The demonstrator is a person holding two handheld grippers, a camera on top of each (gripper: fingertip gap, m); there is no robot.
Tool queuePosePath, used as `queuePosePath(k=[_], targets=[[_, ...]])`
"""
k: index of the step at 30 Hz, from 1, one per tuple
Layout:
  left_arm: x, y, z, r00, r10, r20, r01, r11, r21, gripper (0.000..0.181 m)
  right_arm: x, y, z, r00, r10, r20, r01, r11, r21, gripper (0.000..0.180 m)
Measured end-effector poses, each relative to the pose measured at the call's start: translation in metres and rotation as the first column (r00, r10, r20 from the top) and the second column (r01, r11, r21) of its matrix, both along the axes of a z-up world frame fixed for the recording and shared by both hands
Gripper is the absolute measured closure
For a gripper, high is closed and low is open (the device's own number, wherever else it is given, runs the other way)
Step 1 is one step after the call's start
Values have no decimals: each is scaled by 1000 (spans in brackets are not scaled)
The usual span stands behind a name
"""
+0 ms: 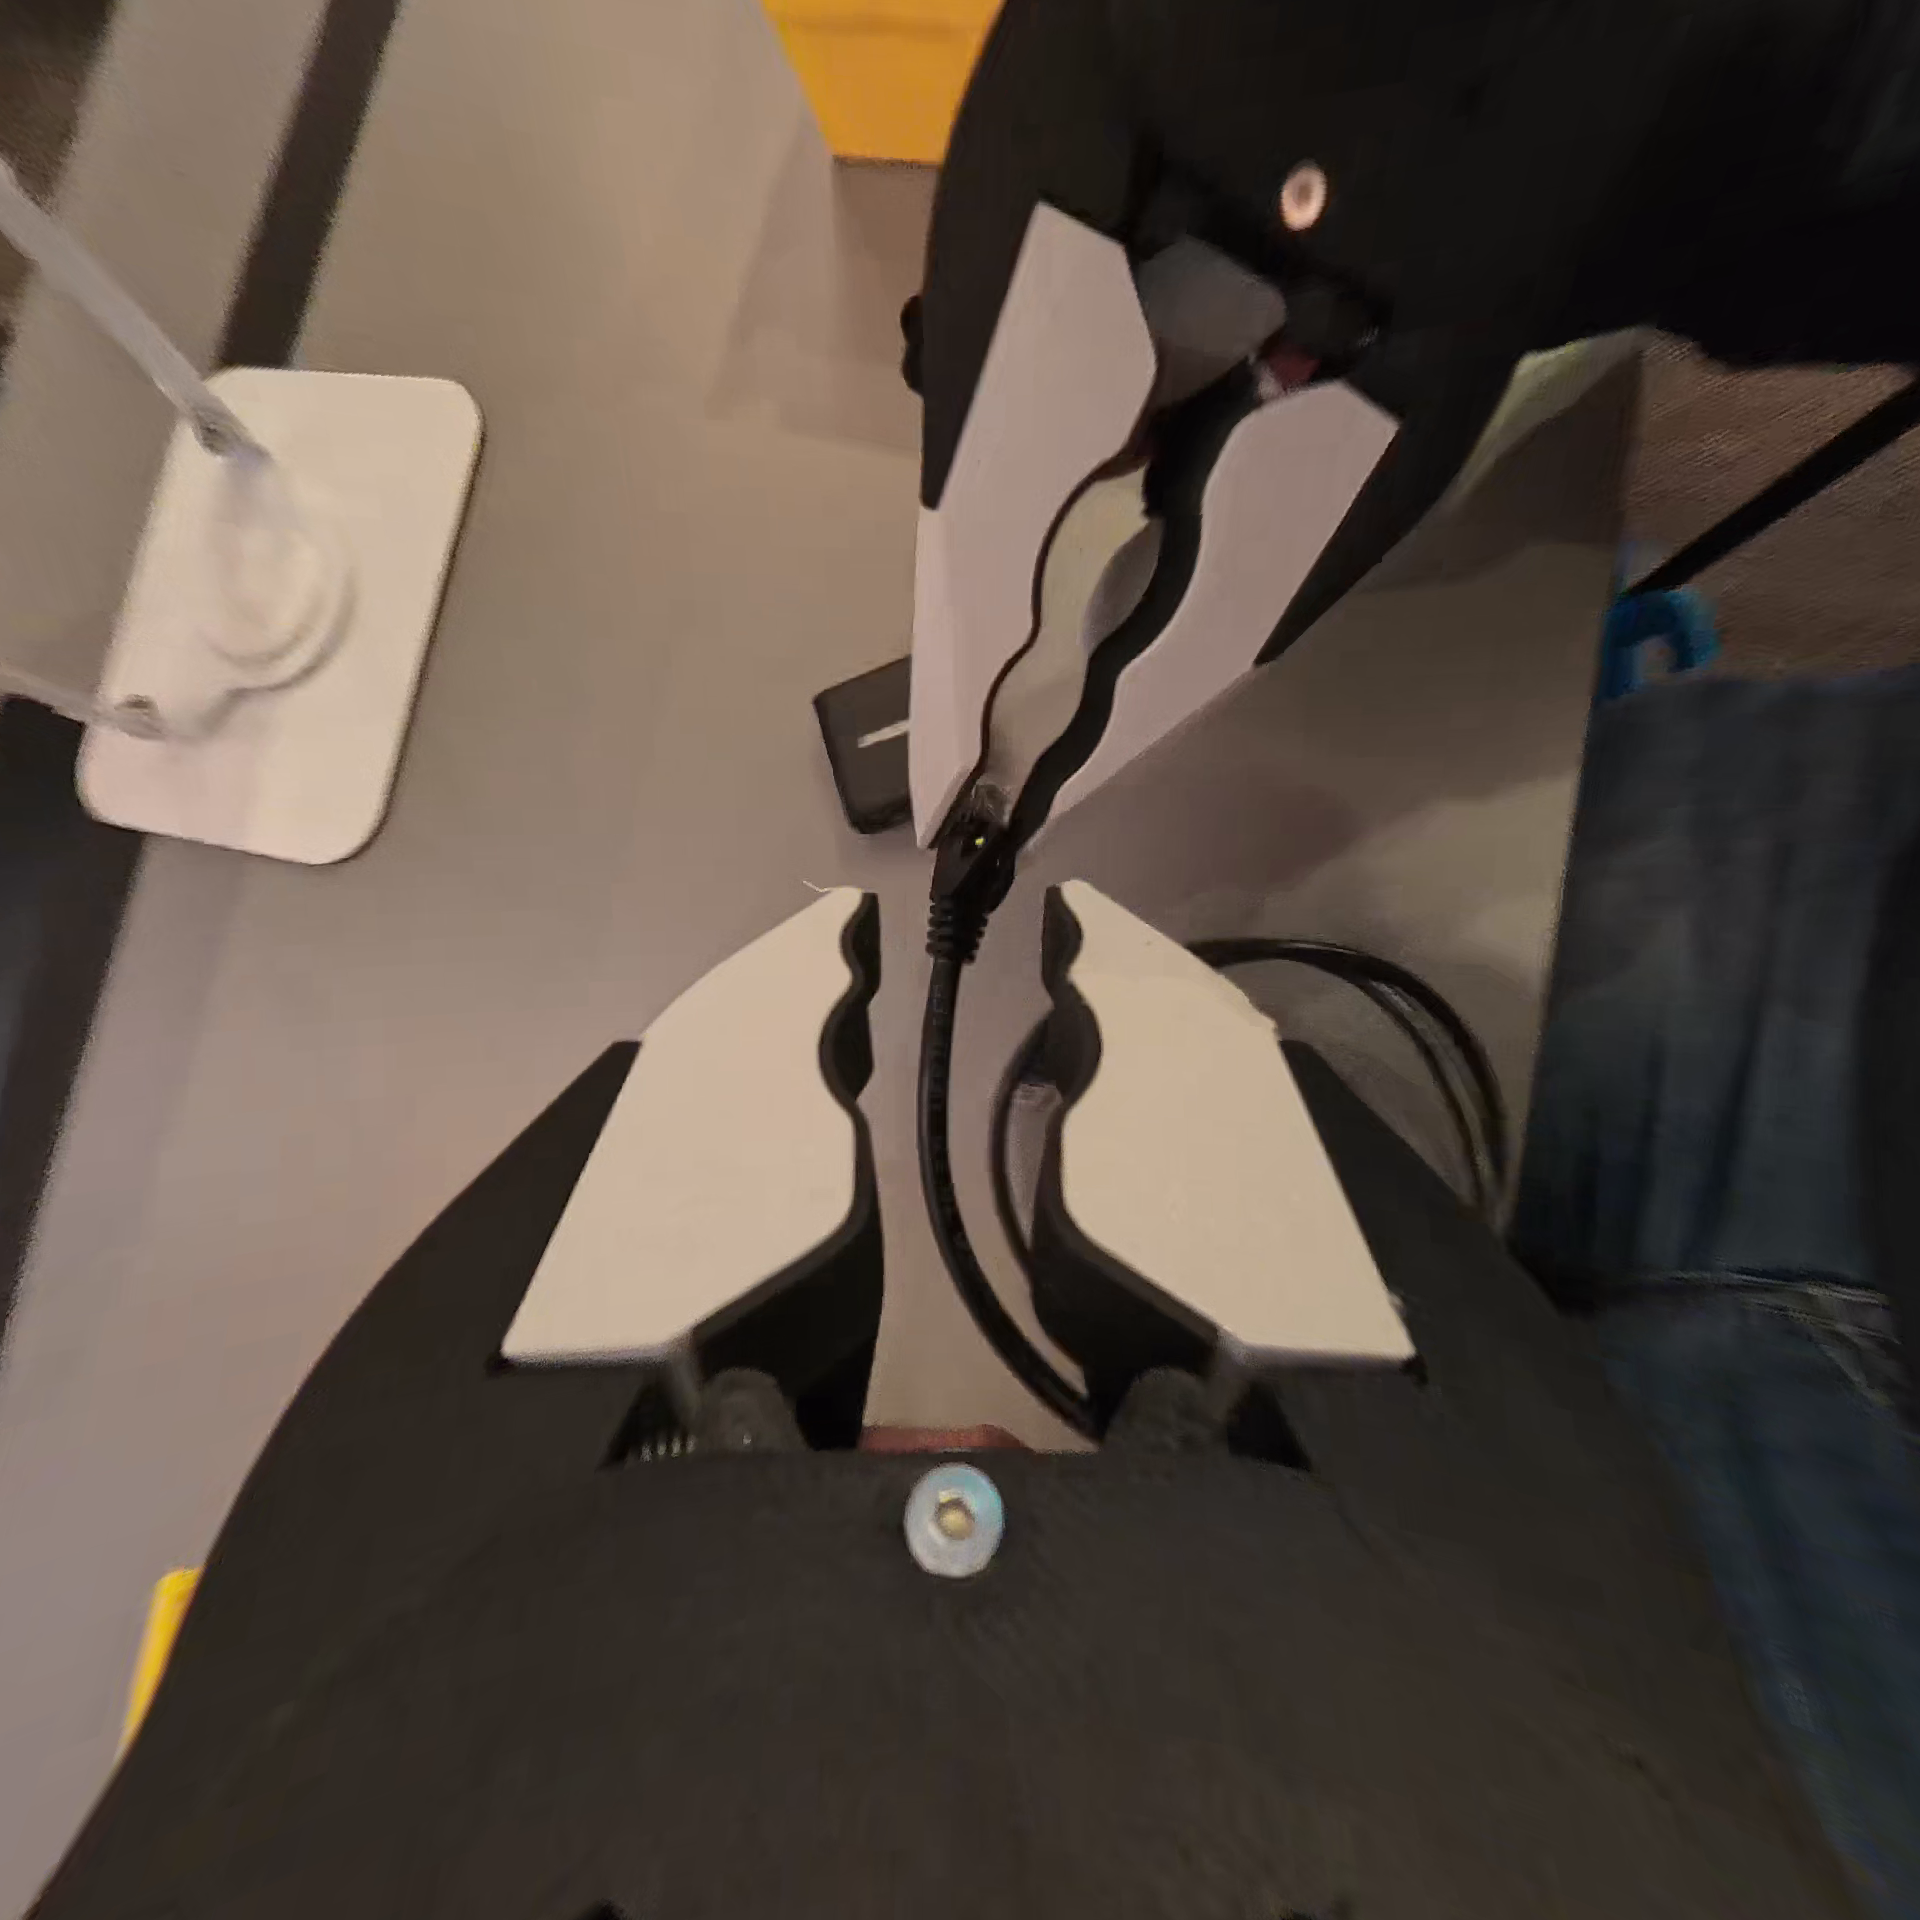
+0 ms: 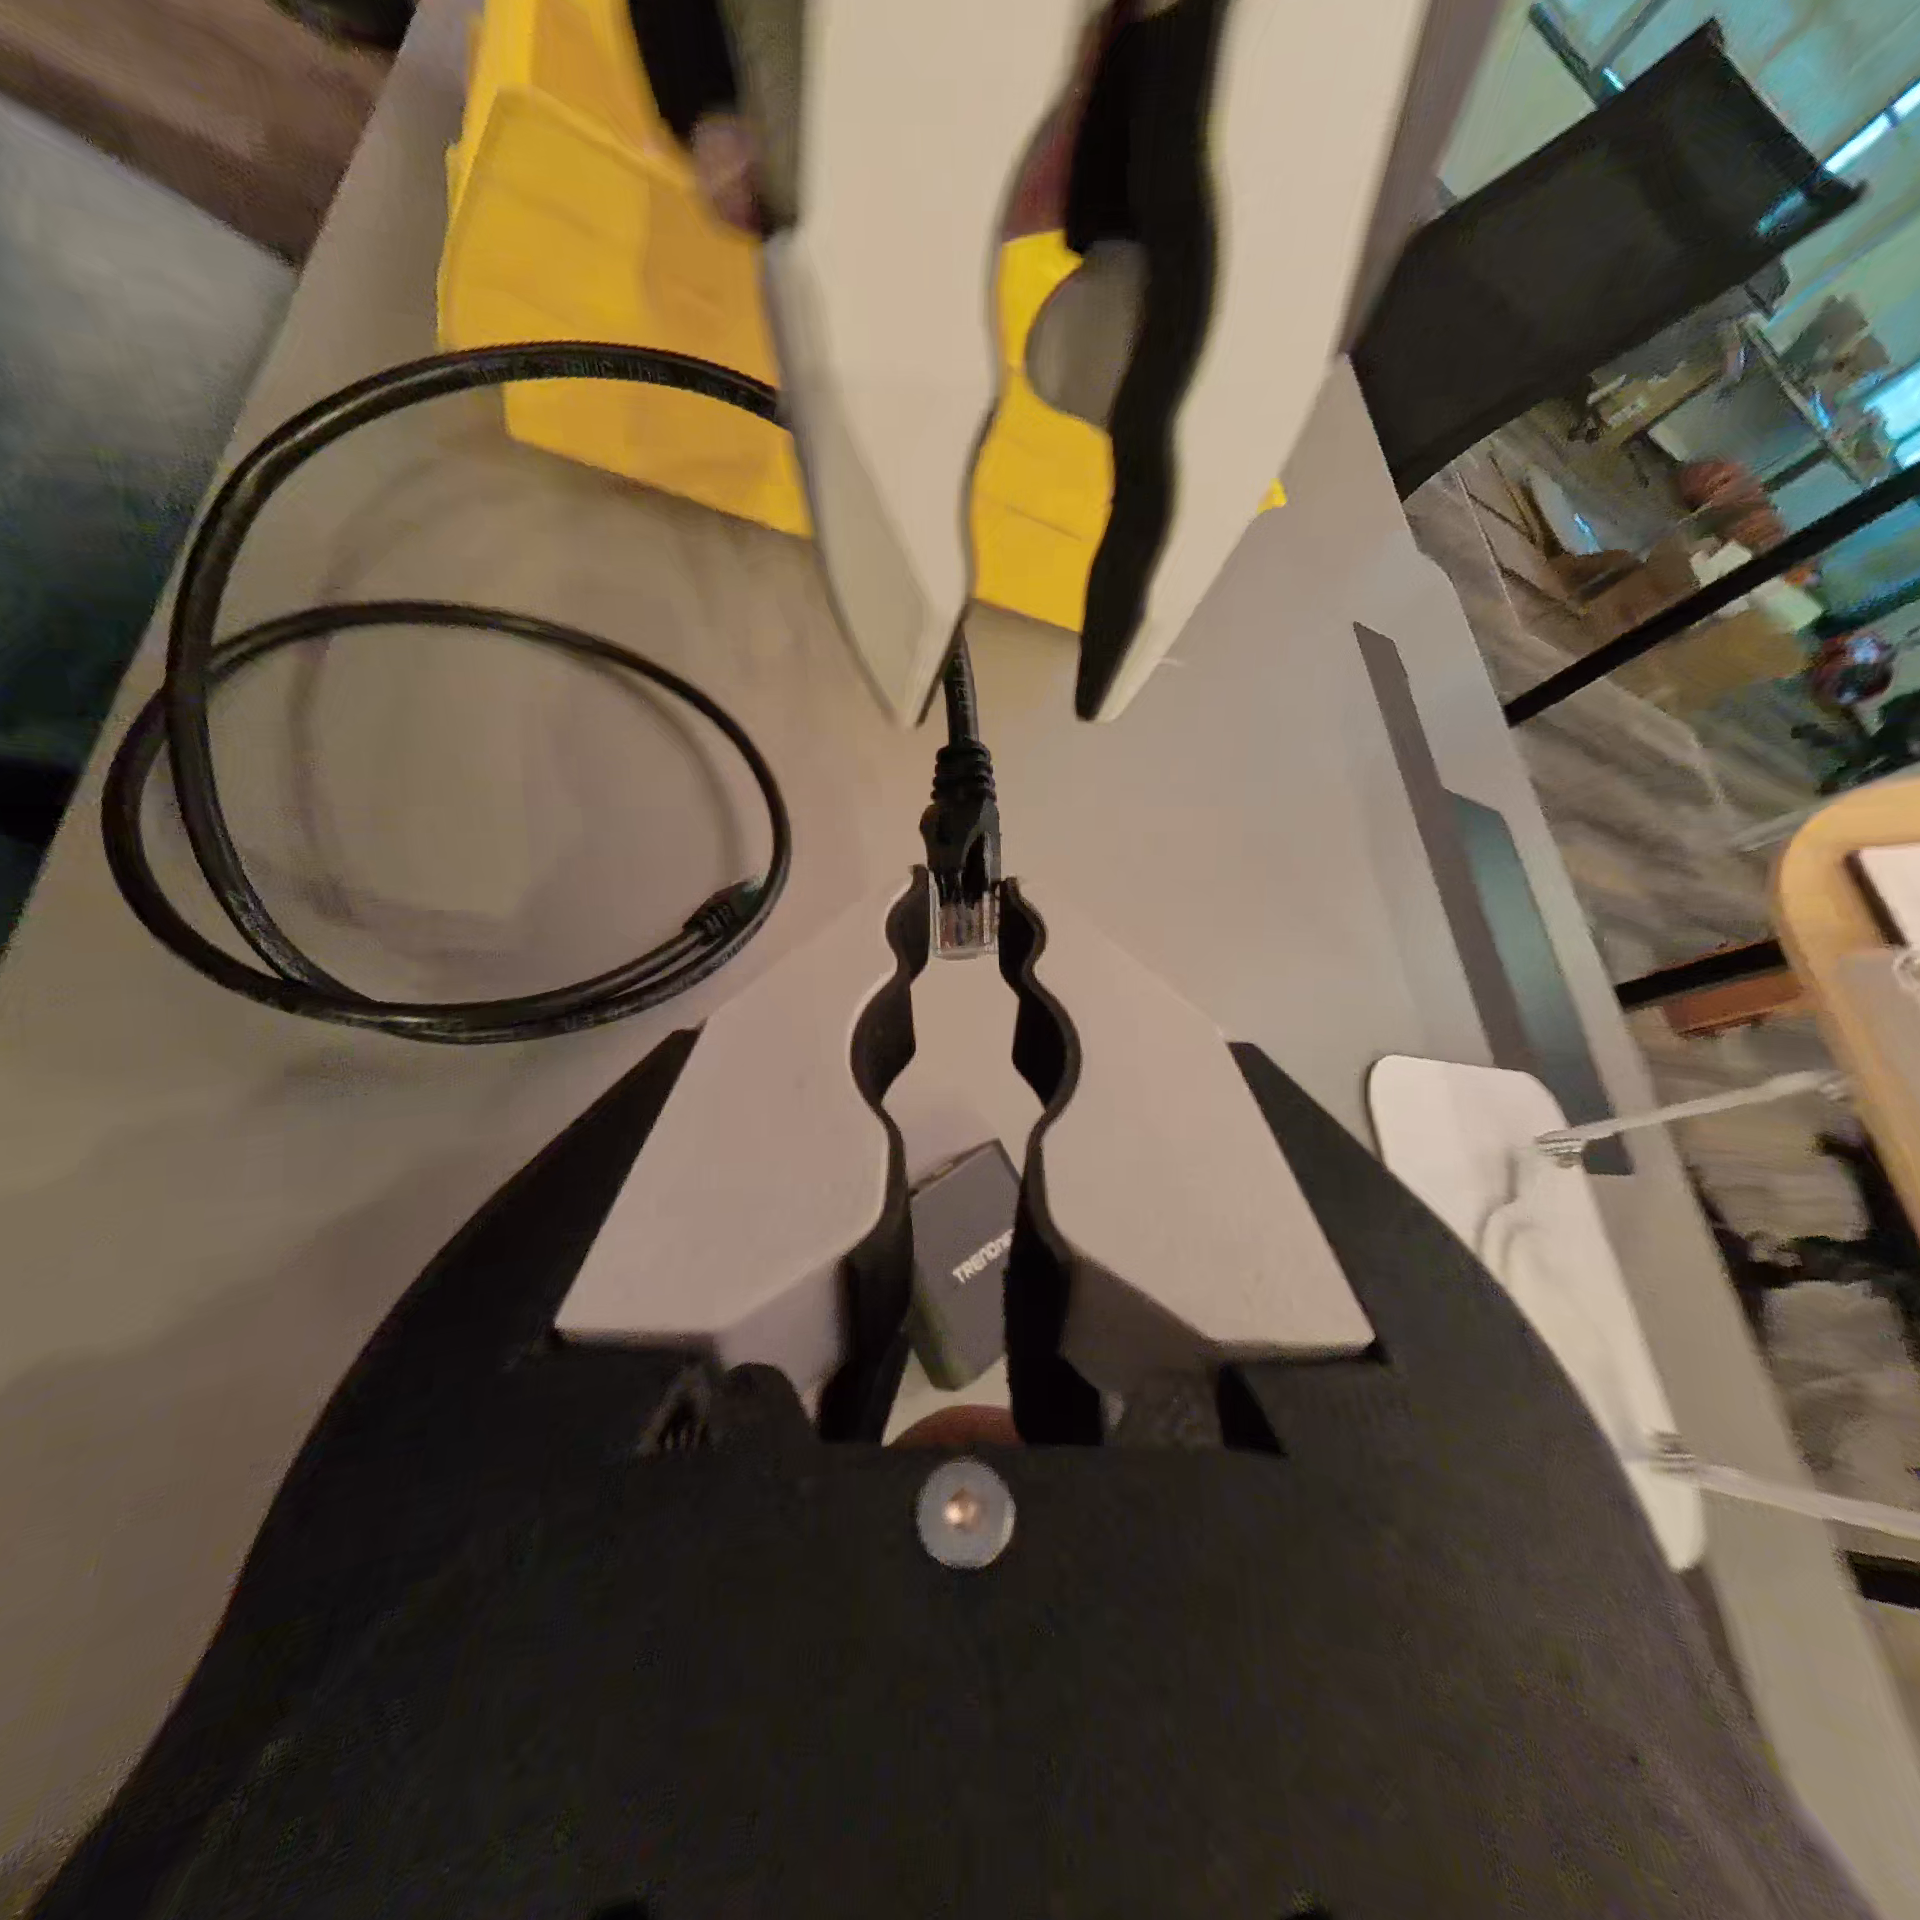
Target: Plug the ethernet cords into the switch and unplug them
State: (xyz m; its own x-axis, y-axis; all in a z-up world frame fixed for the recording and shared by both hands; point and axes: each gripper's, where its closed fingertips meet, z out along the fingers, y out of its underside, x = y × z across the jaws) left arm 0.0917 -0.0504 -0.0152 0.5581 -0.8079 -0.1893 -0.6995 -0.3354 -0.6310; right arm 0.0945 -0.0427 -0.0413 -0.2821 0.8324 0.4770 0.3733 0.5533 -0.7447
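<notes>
The grey counter (image 2: 416,1195) carries a yellow bin (image 2: 582,343) at 12 o'clock and a white stand (image 1: 281,623). The right tool (image 2: 964,896) pinches the cord's clear plug (image 2: 961,925) at its tips. The left tool (image 1: 961,902) gapes, cord (image 1: 940,1091) running loose between. The dark switch (image 2: 966,1262), with white lettering, lies beneath.

The black ethernet cord (image 2: 961,727) hangs above the grey table, its clear plug (image 2: 961,920) pinched between two fingertips, slack coiled behind, while the small dark switch (image 2: 966,1262) lies flat below.
</notes>
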Motion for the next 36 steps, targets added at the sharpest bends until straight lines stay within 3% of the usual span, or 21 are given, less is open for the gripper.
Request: queuePosePath(k=[1, 4, 8, 13, 21, 30, 36], targets=[[-1, 2, -4, 998, 7, -64, -5, 999, 31, 149, 0, 0, 3, 1000, -3, -11, 2, 998, -67, 168], [1, 5, -8, 991, 3, -130, 12, 993, 115, 145, 3, -3, 13, 998, 27, -54, -40, 970, -240, 169], [6, 7, 1, 997, -14, -76, 29, 979, 202, 146, 10, -10, 21, 991, 91, -101, -124, 914, -386, 169], [20, -6, 17, 966, -119, 229, 82, 983, 163, 144, 13, -17, 37, 967, 134, -219, -230, 829, -510, 168], [24, -3, 3, 955, -79, 287, 32, 986, 166, 160, 13, -17, 37, 946, 139, -292, -299, 720, -626, 168], [28, -1, 5, 905, -59, 422, -14, 986, 168, 162, 17, -14, 39, 929, 166, -332, -358, 634, -685, 168], [27, -4, 11, 907, -75, 414, -45, 961, 273, 167, 21, -17, 40, 928, 200, -316, -371, 598, -711, 168]])
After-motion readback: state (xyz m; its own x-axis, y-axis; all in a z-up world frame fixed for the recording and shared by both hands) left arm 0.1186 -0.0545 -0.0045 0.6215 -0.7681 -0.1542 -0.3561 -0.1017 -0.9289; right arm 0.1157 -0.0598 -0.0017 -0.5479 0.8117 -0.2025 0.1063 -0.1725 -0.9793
